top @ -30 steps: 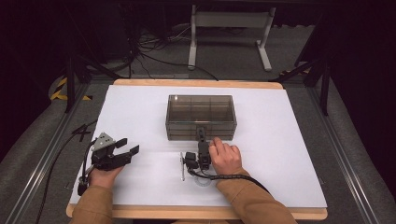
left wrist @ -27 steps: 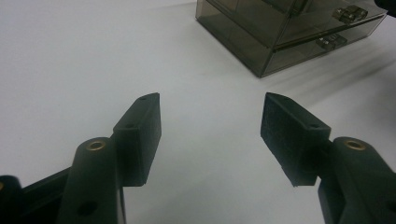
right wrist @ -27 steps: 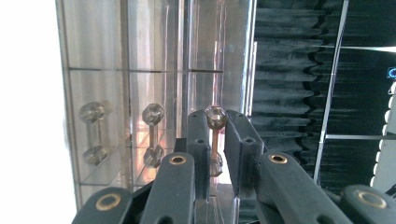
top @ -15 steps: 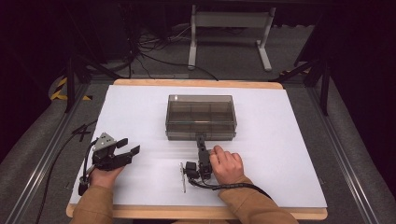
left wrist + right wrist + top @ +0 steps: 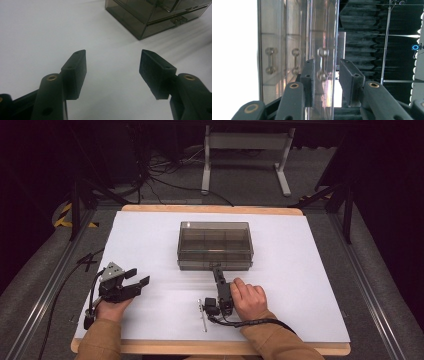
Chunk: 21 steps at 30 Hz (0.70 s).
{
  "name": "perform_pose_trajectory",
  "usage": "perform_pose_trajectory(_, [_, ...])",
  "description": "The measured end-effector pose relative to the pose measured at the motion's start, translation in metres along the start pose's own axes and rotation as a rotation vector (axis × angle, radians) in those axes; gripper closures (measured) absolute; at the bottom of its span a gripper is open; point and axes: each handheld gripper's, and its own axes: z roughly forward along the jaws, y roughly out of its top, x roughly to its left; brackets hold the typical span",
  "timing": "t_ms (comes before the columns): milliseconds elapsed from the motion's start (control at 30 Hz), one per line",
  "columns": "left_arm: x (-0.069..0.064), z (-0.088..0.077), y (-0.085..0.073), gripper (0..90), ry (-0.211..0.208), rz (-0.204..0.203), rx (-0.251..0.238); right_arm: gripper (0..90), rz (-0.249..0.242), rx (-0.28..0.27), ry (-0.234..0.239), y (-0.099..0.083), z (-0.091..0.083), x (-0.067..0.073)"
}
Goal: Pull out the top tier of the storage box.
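White sheeting covers the table [image 5: 150,245], leaving a strip of pale wood bare along its near and far edges, and nothing marks the sheet but soft shadows. A smoky, see-through drawer box [image 5: 215,245] stands near the middle of the table, toward the far side, its front facing the person. Grey carpet runs round the table, with metal rails alongside it on the left and right; behind it the room is dark, with loose black cables on the floor, a light metal stand [image 5: 245,157] and a patch of yellow-and-black hazard tape [image 5: 67,215] at the left. The left tool [image 5: 134,279] rests over the near left of the sheet, well apart from the box, its jaws spread wide with only bare sheet between them. The right tool [image 5: 216,269] is turned on its side at the front of the box; its jaws have just been opening and now stand partly apart on either side of a small metal drawer handle [image 5: 322,63], with a gap showing on the side of one pad [image 5: 348,80], so the handle is not clamped. A thin metal rod [image 5: 201,316] lies on the sheet just beside the right hand [image 5: 248,298].
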Motion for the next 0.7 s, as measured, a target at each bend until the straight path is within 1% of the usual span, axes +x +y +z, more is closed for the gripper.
perform_pose_trajectory(67, [0.0,0.0,0.0,39.5,0.003,0.002,0.004,64.1,-0.007,-0.009,-0.008,-0.006,-0.003,0.002])
perform_pose_trajectory(167, [0.0,0.001,0.0,39.4,0.006,-0.001,0.004,63.2,-0.011,-0.017,-0.006,-0.015,-0.006,0.004])
perform_pose_trajectory(200, [0.0,0.001,0.0,39.4,0.006,-0.001,0.004,63.2,-0.011,-0.017,-0.006,-0.015,-0.006,0.004])
perform_pose_trajectory(233, [0.0,0.001,0.0,39.5,0.006,-0.001,0.003,63.2,0.008,-0.021,-0.004,-0.021,-0.008,0.004])
perform_pose_trajectory(267, [0.0,0.001,0.0,39.5,0.007,-0.001,0.004,63.1,0.013,-0.029,-0.001,-0.023,-0.009,0.003])
perform_pose_trajectory(367, [0.0,0.001,0.0,39.5,0.006,-0.003,0.006,63.3,0.051,-0.033,0.01,-0.032,-0.012,0.001])
perform_pose_trajectory(467, [0.0,0.001,0.0,39.4,0.008,-0.001,0.007,63.0,0.083,-0.035,0.011,-0.039,-0.016,-0.002])
perform_pose_trajectory(600, [0.0,0.0,0.0,39.5,0.008,-0.004,0.004,63.0,0.104,-0.047,0.012,-0.046,-0.02,-0.005])
perform_pose_trajectory(633, [0.0,0.0,0.0,39.5,0.007,-0.004,0.006,63.0,0.114,-0.053,0.006,-0.049,-0.021,-0.005])
perform_pose_trajectory(667, [0.0,0.0,0.0,39.5,0.007,-0.004,0.006,63.0,0.114,-0.053,0.006,-0.049,-0.021,-0.005])
perform_pose_trajectory(700, [0.0,0.0,0.0,39.5,0.007,-0.004,0.007,63.2,0.122,-0.06,-0.004,-0.052,-0.022,-0.006])
